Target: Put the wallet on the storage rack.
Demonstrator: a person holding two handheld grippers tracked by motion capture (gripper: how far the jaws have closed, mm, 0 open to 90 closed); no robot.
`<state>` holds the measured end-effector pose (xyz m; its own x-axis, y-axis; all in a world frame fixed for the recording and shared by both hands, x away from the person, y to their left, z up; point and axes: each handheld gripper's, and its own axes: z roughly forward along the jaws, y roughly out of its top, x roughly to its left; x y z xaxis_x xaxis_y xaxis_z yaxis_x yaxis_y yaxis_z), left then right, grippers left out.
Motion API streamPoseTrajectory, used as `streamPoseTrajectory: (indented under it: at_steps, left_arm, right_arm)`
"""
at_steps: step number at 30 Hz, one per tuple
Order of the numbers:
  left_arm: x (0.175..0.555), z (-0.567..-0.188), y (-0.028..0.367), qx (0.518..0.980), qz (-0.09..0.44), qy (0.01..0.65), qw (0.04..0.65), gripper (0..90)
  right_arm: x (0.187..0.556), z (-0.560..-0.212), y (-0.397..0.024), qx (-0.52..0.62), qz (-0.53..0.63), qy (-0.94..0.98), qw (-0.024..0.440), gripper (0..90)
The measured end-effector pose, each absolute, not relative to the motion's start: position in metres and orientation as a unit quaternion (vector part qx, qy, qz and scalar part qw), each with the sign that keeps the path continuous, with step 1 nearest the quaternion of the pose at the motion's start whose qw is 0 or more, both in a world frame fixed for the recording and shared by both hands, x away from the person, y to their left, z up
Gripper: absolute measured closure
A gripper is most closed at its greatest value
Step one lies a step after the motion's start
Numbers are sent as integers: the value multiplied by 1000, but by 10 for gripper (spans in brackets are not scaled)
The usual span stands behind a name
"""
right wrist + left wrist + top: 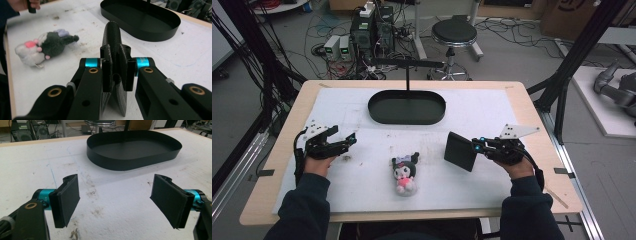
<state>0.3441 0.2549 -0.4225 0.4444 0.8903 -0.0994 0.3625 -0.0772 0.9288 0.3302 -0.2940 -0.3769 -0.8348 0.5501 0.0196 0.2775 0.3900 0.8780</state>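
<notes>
A small plush toy (405,172) with a black head and pink body lies on the white mat near the front middle; in the right gripper view the plush toy (45,47) lies on its side at the left. My right gripper (475,146) is shut on a flat black square pouch (459,150), held upright on its edge just right of the toy. Seen edge-on, the pouch (112,32) sticks out from between the pads of the right gripper (116,72). My left gripper (346,140) rests at the left, open, and the left gripper (115,202) has only bare mat between its pads.
A black oval tray (407,120) sits at the back middle, with a thin T-shaped stand (407,65) rising from it. The tray (130,162) lies ahead of the left gripper. The mat (492,110) covers a wooden table. A stool (454,34), computers and cables stand beyond.
</notes>
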Motion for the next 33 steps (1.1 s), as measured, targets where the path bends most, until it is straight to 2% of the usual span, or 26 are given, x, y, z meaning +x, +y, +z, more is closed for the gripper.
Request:
streamPoseTrajectory:
  at_steps: [10, 11, 12, 13, 14, 18, 20, 21, 25, 33]
  left_arm:
    - [345, -423, 255, 684, 263, 458, 503, 226]
    - [345, -423, 255, 683, 263, 459, 504, 226]
    - [345, -423, 255, 683, 262, 458, 504, 226]
    - [345, -423, 255, 684, 262, 459, 504, 226]
    - [345, -423, 255, 682, 263, 460, 504, 226]
    - [345, -423, 255, 684, 262, 458, 503, 226]
    - [345, -423, 255, 684, 263, 459, 502, 226]
    - [345, -423, 255, 684, 263, 459, 502, 226]
    - [345, -423, 255, 684, 263, 459, 503, 226]
    - [345, -423, 255, 685, 262, 458, 502, 226]
  right_arm:
    - [327, -379, -294, 241, 493, 821, 157, 776]
    - [327, -379, -295, 241, 492, 822, 157, 748]
    - [327, -380, -296, 245, 496, 819, 152, 663]
    - [327, -380, -296, 245, 496, 819, 152, 663]
    - [327, -380, -298, 246, 502, 815, 155, 600]
    - [327, -379, -301, 253, 513, 804, 162, 556]
    - [327, -380, -301, 257, 509, 804, 170, 477]
    - [327, -380, -301, 257, 509, 804, 170, 477]
    - [329, -384, -298, 261, 492, 809, 188, 313]
    - [337, -396, -283, 255, 461, 830, 184, 249]
